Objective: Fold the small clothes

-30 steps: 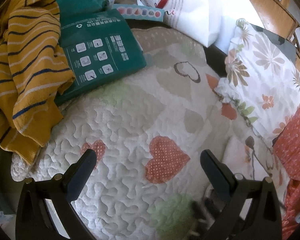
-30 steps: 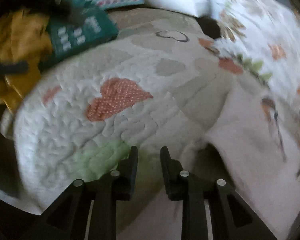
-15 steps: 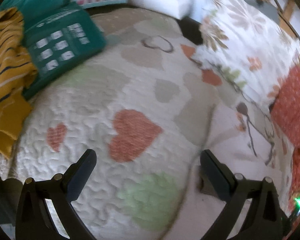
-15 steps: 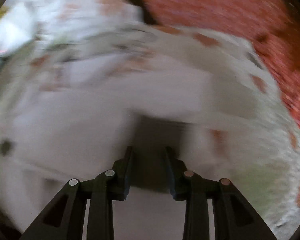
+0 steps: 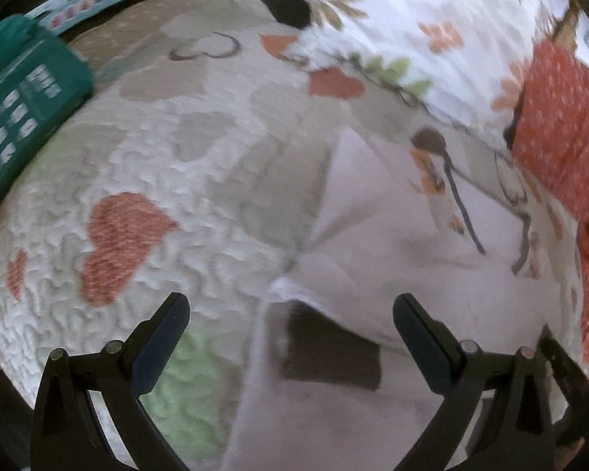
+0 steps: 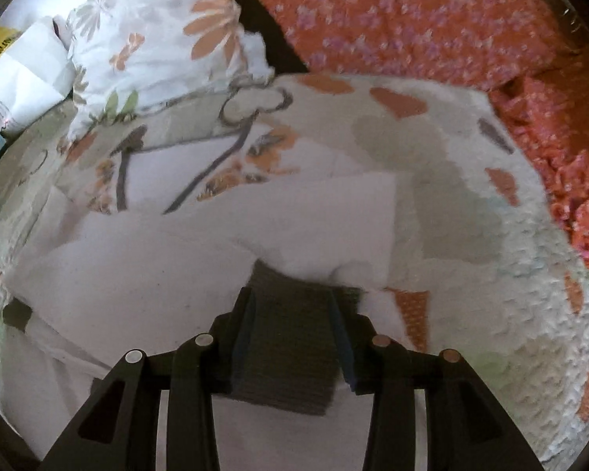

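Observation:
A small white garment (image 5: 373, 243) with a dark stem-and-flower print lies spread on the heart-patterned quilt (image 5: 157, 165). A dark ribbed trim (image 5: 330, 353) sits at its near edge. My left gripper (image 5: 290, 314) is open, with its jaws wide apart on either side of that trim, just above the cloth. In the right wrist view the same garment (image 6: 216, 243) fills the middle. My right gripper (image 6: 292, 314) has its jaws partly apart around the dark ribbed trim (image 6: 290, 361); whether they press it is unclear.
A floral pillow (image 5: 432, 27) and red dotted fabric (image 5: 561, 125) lie at the right. A green package (image 5: 23, 102) sits at the left edge. In the right wrist view the red fabric (image 6: 412, 15) lies along the far and right side and a white bag (image 6: 23, 74) is at the left.
Both grippers swung right, from the quilt and the yellow striped cloth, to over the white garment. The right jaws have spread from nearly shut to partly apart.

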`<act>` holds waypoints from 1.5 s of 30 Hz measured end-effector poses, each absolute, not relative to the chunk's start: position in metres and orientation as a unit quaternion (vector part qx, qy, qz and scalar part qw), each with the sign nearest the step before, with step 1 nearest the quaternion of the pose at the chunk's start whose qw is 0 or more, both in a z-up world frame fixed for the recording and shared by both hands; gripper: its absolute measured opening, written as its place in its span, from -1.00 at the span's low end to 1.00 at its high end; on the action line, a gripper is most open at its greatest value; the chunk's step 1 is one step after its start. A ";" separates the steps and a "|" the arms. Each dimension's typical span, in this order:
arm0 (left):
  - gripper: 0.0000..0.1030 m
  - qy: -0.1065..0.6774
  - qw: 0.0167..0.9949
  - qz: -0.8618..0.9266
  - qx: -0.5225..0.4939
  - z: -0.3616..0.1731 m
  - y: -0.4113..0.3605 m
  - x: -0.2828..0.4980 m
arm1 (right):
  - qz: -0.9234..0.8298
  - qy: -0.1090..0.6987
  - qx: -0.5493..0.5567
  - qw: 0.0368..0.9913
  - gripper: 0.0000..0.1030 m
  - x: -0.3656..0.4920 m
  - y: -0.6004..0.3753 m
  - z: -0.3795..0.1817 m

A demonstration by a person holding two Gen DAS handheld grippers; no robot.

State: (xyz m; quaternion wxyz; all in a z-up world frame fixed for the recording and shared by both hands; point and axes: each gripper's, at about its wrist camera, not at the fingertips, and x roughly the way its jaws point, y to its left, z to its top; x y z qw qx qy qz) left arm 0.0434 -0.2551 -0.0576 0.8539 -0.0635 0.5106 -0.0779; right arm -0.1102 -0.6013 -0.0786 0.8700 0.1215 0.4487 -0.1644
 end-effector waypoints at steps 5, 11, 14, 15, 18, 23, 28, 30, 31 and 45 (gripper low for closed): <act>1.00 0.588 0.803 -0.069 -0.075 -0.093 -0.264 0.059 | -0.175 0.467 0.143 0.855 -0.16 -0.108 -0.626 -0.092; 1.00 0.545 0.826 -0.088 -0.110 -0.061 -0.255 0.047 | -0.188 0.434 0.097 0.876 -0.06 -0.104 -0.605 -0.056; 1.00 0.520 0.841 -0.090 -0.117 -0.044 -0.242 0.040 | -0.154 0.416 0.090 0.892 -0.05 -0.101 -0.580 -0.042; 1.00 0.515 0.845 -0.084 -0.120 -0.042 -0.236 0.039 | -0.131 0.414 0.088 0.897 -0.05 -0.097 -0.565 -0.040; 1.00 0.504 0.849 -0.054 -0.147 -0.037 -0.209 0.039 | -0.061 0.417 0.088 0.902 -0.05 -0.075 -0.531 -0.040; 1.00 0.490 0.849 -0.005 -0.199 -0.033 -0.165 0.044 | 0.043 0.431 0.077 0.898 -0.20 -0.024 -0.453 -0.049; 1.00 0.480 0.854 0.006 -0.200 -0.030 -0.146 0.043 | 0.100 0.469 0.061 0.876 -0.22 0.040 -0.382 -0.070; 1.00 0.480 0.856 0.005 -0.193 -0.029 -0.144 0.044 | 0.087 0.497 0.046 0.862 -0.22 0.071 -0.365 -0.089; 1.00 0.479 0.856 0.003 -0.193 -0.029 -0.142 0.044 | 0.077 0.504 0.043 0.859 -0.20 0.080 -0.361 -0.095; 1.00 0.426 0.901 -0.029 -0.074 -0.013 -0.186 0.016 | 0.013 0.446 0.095 0.890 0.14 -0.021 -0.451 -0.024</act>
